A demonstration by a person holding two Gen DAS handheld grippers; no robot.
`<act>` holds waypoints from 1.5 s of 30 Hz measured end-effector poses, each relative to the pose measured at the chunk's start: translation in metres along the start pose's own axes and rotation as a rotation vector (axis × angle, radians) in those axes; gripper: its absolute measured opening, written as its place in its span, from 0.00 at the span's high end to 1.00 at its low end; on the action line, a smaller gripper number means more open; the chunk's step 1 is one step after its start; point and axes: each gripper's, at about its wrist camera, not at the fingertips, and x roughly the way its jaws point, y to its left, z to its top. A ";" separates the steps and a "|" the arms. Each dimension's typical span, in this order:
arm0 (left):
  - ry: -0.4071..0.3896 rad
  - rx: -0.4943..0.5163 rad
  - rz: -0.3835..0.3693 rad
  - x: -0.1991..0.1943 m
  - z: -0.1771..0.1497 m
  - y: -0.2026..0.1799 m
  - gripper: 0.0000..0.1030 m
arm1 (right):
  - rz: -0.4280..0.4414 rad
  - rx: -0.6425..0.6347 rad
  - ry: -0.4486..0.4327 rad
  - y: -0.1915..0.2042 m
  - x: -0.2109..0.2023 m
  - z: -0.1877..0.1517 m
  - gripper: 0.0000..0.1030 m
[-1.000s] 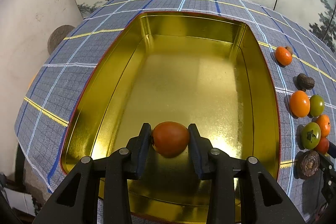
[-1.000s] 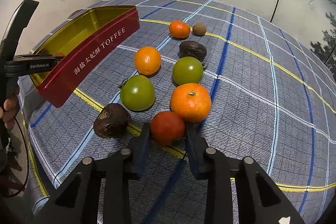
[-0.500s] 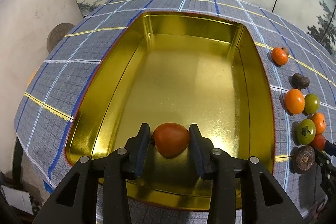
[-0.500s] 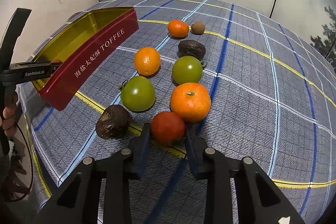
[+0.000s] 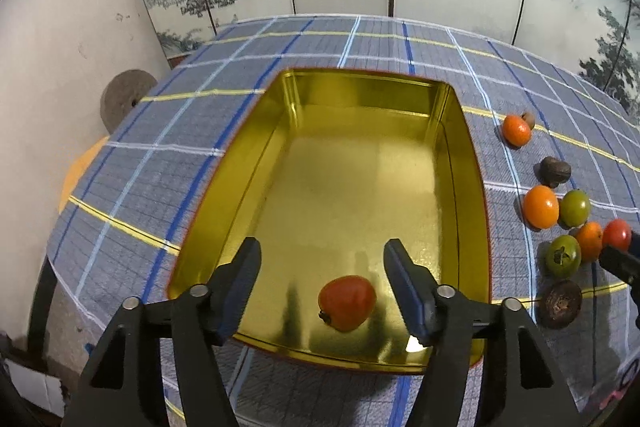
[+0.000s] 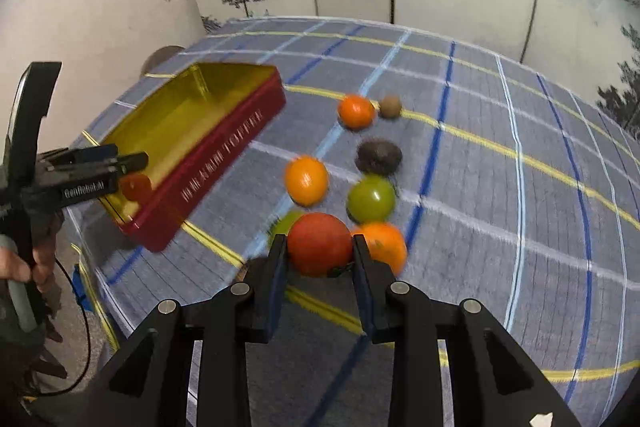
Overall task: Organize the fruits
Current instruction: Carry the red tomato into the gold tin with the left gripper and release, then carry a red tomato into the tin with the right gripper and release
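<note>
Since a second ago, your left gripper (image 5: pixel 322 259) has let go: its jaws are opening, and the red fruit (image 5: pixel 347 302) that sat pinched between them now lies free on the gold floor of the tin (image 5: pixel 478 187), near its closest wall, touching neither pad. This fruit is smooth, glossy and red-orange, slightly egg-shaped, with a small dark stem at its lower left. The tin is rectangular, gold inside and dark red outside with pale lettering on its long side.

Your right gripper (image 6: pixel 320 247) has changed too. Its jaws stay narrow and clamped on a second red fruit (image 6: pixel 319 243), round and tomato-like, which was resting on the checked tablecloth (image 6: pixel 500 187) and is now lifted above it.

Behind this fruit, on the cloth to the right of the tin, the other fruits sit where they were: three oranges, two green ones, and dark brown ones, blurred in the right view.
</note>
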 end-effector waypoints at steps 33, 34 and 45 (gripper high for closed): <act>-0.043 -0.215 0.127 -0.032 -0.016 0.103 0.21 | 0.180 -0.322 0.072 0.142 0.084 0.066 0.72; -0.040 -0.220 0.123 -0.032 -0.016 0.103 0.21 | 0.180 -0.324 0.077 0.143 0.086 0.066 0.72; -0.013 -0.235 0.090 -0.026 -0.024 0.103 0.21 | 0.159 -0.372 0.125 0.156 0.107 0.064 0.72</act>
